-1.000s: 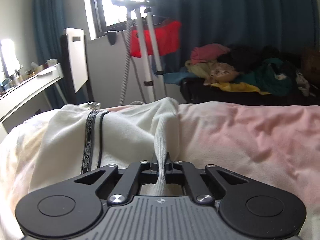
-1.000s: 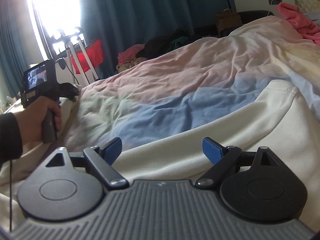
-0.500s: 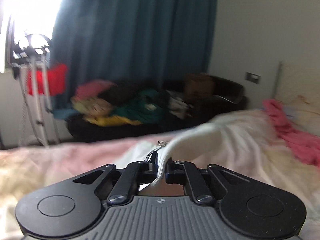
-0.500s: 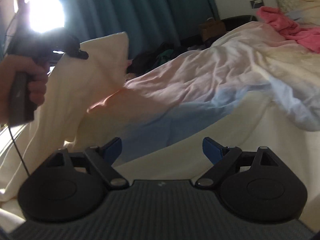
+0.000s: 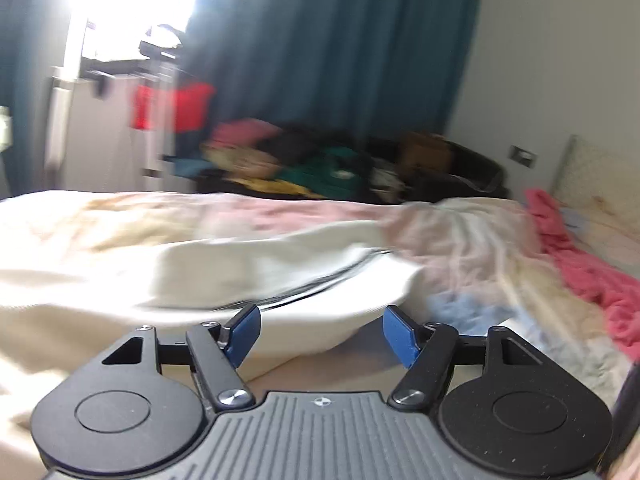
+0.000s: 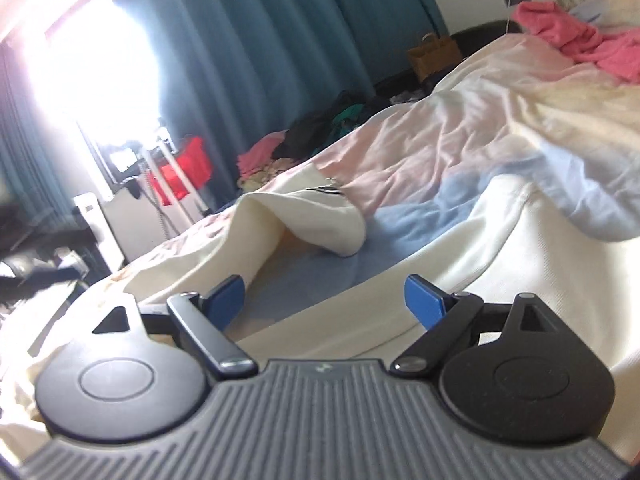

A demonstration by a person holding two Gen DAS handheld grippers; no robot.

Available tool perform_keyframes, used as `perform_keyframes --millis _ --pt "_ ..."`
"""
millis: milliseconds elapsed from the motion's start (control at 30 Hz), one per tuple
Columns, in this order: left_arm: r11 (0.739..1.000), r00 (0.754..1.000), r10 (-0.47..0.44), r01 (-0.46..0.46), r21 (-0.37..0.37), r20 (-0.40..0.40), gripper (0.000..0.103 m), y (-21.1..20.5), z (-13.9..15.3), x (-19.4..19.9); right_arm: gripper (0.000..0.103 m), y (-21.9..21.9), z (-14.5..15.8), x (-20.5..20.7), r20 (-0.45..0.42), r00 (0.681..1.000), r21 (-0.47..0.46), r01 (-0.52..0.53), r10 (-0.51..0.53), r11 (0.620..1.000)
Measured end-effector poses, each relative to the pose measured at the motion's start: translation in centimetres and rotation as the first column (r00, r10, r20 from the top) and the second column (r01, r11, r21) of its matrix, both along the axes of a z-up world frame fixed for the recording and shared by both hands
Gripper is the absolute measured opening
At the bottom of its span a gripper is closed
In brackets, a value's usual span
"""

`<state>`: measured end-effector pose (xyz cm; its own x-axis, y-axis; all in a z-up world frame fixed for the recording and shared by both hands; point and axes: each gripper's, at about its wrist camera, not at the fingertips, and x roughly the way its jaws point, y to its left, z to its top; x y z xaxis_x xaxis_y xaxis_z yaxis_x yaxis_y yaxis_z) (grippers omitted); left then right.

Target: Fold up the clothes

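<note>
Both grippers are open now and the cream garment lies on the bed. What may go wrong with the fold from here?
1. The folded-over part of the garment bulges with a hollow under it, so it may spring back or crease.
2. The duvet below is rumpled; the next fold may come out uneven.
3. The left gripper and right gripper are both open and hold nothing, so the cloth may slide.

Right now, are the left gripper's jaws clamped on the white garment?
No, the left gripper has its jaws spread wide apart with nothing between them, and the white garment lies loose on the bed beyond.
</note>
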<state>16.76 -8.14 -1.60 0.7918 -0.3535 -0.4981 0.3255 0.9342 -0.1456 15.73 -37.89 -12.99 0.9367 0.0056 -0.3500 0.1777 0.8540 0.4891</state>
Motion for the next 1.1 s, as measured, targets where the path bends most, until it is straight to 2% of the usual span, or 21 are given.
perform_keyframes --millis 67,167,267,400,500,600,733,833,967,1100 --pt "0.997 0.997 0.078 -0.078 0.009 0.009 0.071 3.2 0.3 -2.9 0.088 0.1 0.0 -0.3 0.007 1.0 0.028 -0.028 0.028 0.999" --pt "0.984 0.981 0.173 -0.175 0.024 0.091 0.073 6.9 0.7 -6.8 0.088 0.4 -0.5 -1.0 0.004 0.997 0.081 -0.076 0.076 0.994" --pt "0.965 0.961 0.262 -0.261 -0.024 0.087 0.074 9.6 0.2 -8.9 0.089 0.3 -0.9 -1.7 -0.017 0.993 0.164 -0.111 0.116 0.98" --pt "0.96 0.958 0.274 -0.266 -0.091 0.088 0.074 12.0 0.5 -10.9 0.09 1.1 -0.3 -1.8 -0.016 0.986 0.248 -0.157 0.166 0.956" --pt "0.955 0.955 0.281 -0.268 -0.127 0.098 0.074 13.1 0.5 -12.0 0.089 2.1 0.6 -1.8 0.02 0.975 0.302 -0.215 0.219 0.929" --pt "0.949 0.95 0.3 -0.287 -0.133 0.093 0.074 13.7 -0.2 -12.0 0.091 2.1 0.8 0.5 0.025 0.982 0.33 -0.185 0.187 0.926" --pt "0.949 0.949 0.307 -0.3 -0.1 0.071 0.076 15.0 -0.5 -11.4 0.09 2.0 1.0 3.7 0.029 0.99 0.367 -0.14 0.14 0.92" --pt "0.929 0.938 0.345 -0.338 -0.155 0.023 0.077 17.1 -0.8 -9.9 0.091 1.9 1.2 6.1 0.031 0.994 0.394 -0.107 0.103 0.913" --pt "0.884 0.913 0.399 -0.408 -0.23 -0.084 0.074 19.9 -2.2 -7.3 0.091 0.9 0.1 9.9 -0.037 0.999 0.383 -0.009 0.025 0.924" --pt "0.848 0.901 0.415 -0.434 -0.304 -0.129 0.074 21.7 -4.0 -5.4 0.091 -0.1 -1.1 13.8 -0.106 0.993 0.364 0.09 -0.055 0.927"
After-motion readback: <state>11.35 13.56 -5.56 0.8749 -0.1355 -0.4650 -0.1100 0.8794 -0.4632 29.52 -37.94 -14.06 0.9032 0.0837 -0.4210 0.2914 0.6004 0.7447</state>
